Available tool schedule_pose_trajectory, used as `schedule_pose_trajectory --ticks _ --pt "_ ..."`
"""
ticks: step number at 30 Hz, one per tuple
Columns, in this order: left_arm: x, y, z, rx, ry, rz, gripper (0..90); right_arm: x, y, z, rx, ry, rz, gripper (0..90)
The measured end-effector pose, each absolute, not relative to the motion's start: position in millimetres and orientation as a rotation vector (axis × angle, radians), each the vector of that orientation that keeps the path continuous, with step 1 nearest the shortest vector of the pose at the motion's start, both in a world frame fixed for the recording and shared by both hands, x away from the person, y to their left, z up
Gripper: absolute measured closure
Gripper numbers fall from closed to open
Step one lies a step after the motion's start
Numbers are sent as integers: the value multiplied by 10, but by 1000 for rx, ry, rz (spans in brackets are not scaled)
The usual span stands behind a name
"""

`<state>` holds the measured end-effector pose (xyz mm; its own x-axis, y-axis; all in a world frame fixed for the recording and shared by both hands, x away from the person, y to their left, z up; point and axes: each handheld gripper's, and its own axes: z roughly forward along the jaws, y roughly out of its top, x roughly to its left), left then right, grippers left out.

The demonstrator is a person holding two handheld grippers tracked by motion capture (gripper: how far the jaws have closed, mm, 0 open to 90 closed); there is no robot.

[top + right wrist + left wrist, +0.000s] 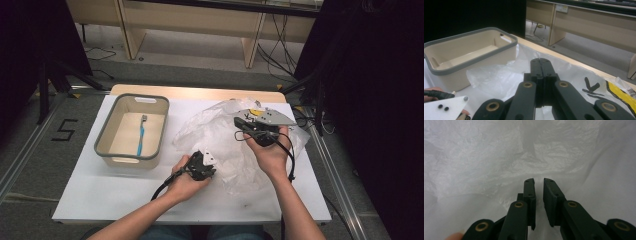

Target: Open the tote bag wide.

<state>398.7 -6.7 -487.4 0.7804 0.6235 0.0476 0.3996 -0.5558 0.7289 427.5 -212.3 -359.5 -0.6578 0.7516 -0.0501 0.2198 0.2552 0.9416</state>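
Judging the bag-opening step: left gripper hung slightly parted, empty, over the plastic bag mid-frame; right gripper sat closed, hold on film indeterminate; separate layers slowly.

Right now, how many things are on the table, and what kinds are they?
Basket: 1
Toothbrush, blue, lying in the basket: 1
Clear plastic bag: 1
Grippers, left and right, held in hands: 2
Total: 5
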Motion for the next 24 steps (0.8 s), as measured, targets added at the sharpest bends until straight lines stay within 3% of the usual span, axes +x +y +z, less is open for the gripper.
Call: schedule_pose_trajectory --ticks 4,5,7,9,16,24 --pt "3935 -14 -4789 2192 739 404 725 4275 -2131 -3594 881 2030 1404 900" --pt "3917 5 -4765 2187 733 417 658 4275 -2134 -3593 880 2032 1404 900" --pt "3878 53 -4718 2177 723 426 629 4274 -2135 -3593 881 2033 1404 900" --pt "3854 94 -4689 2168 722 424 536 4273 -2137 -3593 880 2033 1405 900" --pt "3738 293 -4591 2140 721 423 392 4272 -2150 -3593 883 2034 1405 900" --pt "3596 558 -4534 2107 738 449 339 4271 -2147 -3595 881 2036 1403 900"
